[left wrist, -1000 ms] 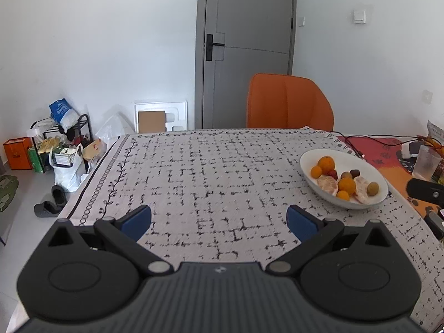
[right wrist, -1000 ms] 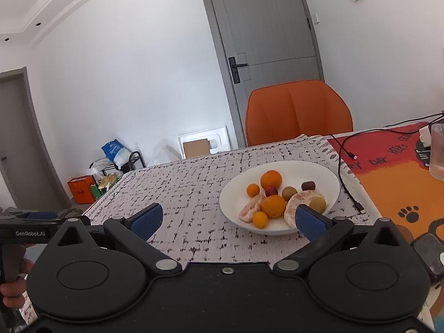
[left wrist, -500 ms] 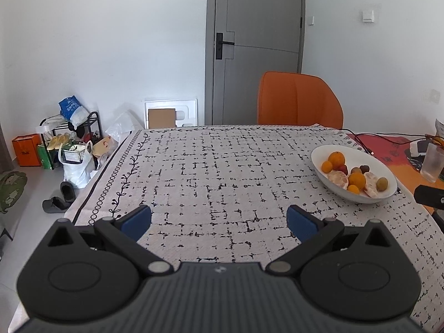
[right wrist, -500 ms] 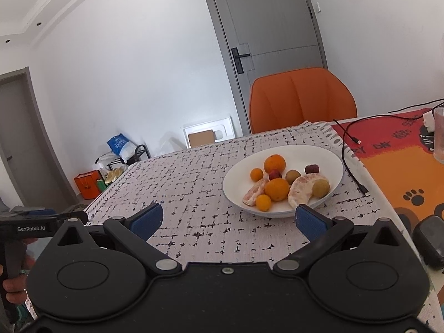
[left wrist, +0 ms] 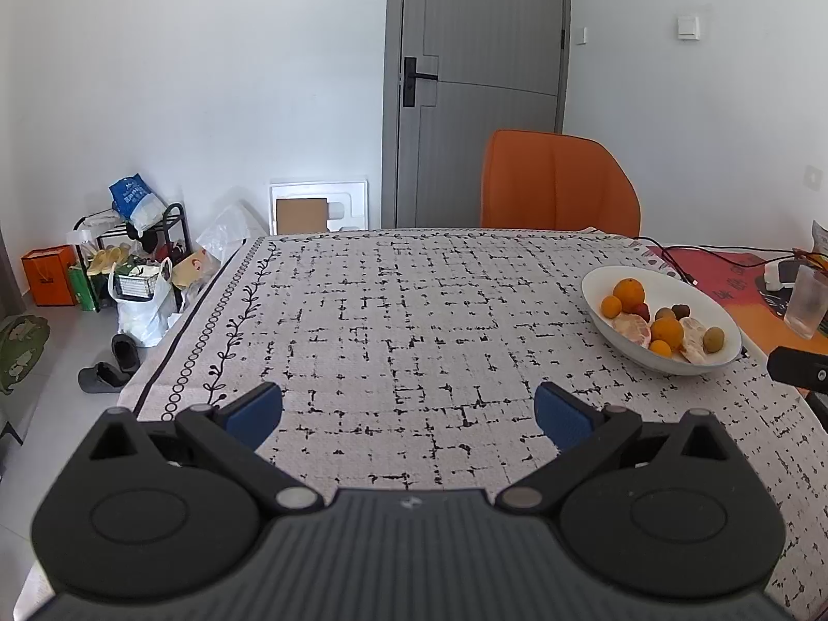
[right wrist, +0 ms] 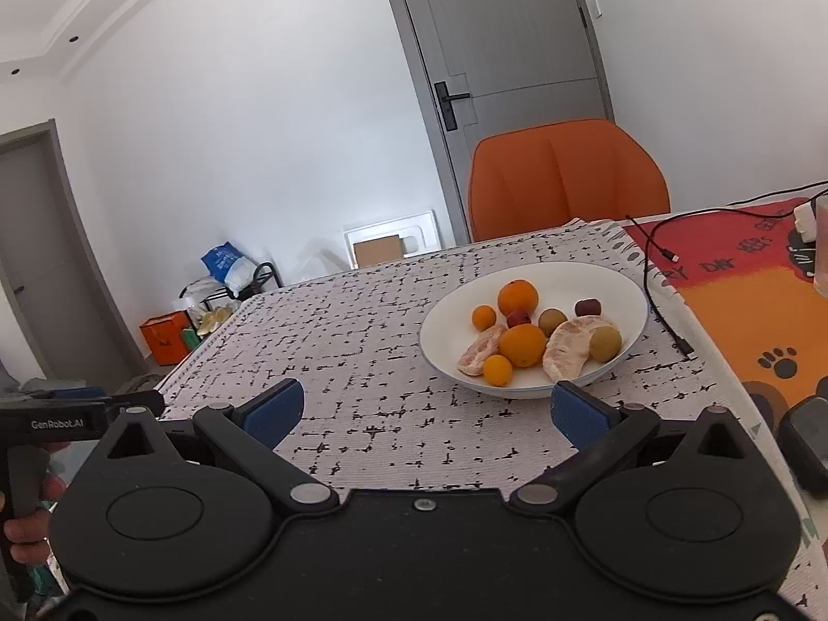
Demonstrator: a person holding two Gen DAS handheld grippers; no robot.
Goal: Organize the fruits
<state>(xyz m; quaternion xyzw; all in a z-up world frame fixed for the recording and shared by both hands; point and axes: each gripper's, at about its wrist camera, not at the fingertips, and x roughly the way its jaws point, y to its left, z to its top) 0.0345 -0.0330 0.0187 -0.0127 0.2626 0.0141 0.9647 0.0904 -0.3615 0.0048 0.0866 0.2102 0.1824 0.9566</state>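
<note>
Both grippers are spread wide and hold nothing: the left gripper [left wrist: 409,411] hangs over the bare part of the patterned tablecloth [left wrist: 393,310], and the right gripper [right wrist: 424,409] is just in front of the white bowl [right wrist: 616,284]. Inside the bowl lie a large orange [right wrist: 518,297], a second orange [right wrist: 522,344], two small ones, peeled citrus pieces [right wrist: 569,346], greenish round fruits and dark red ones. An orange chair [right wrist: 566,176] stands behind the table, and a black cable [right wrist: 657,279] runs just beside the bowl.
</note>
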